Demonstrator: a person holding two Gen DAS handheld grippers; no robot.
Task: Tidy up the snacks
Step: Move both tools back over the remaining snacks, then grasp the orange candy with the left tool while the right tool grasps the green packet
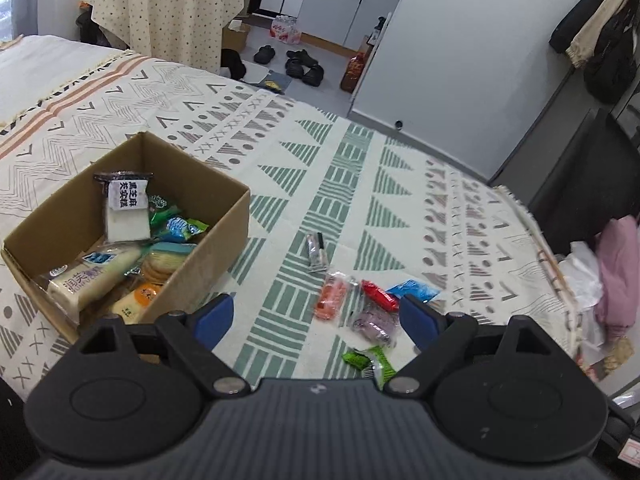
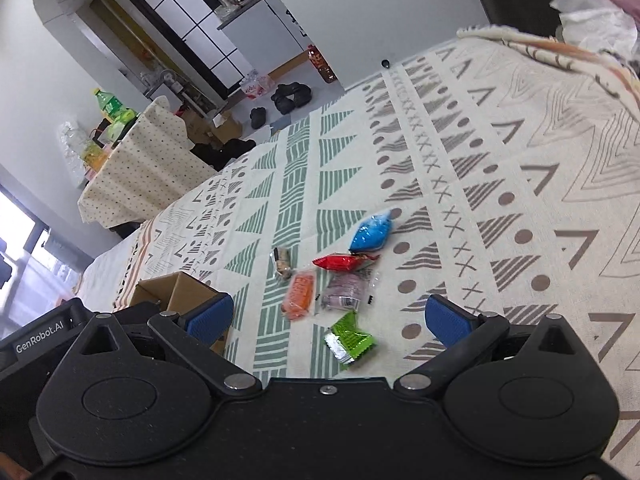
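Note:
A cardboard box on the patterned bedspread holds several snack packs. Loose snacks lie in a cluster to its right: an orange pack, a red one, a blue one, a purple one, a green one and a dark clear-wrapped one. My left gripper hovers open above the cluster, nothing between its blue pads. My right gripper is open too, just over the green pack.
The bedspread covers a bed that ends at the right near a dark chair with pink clothing. Beyond the bed stand a cloth-covered table, shoes on the floor and a white wall panel.

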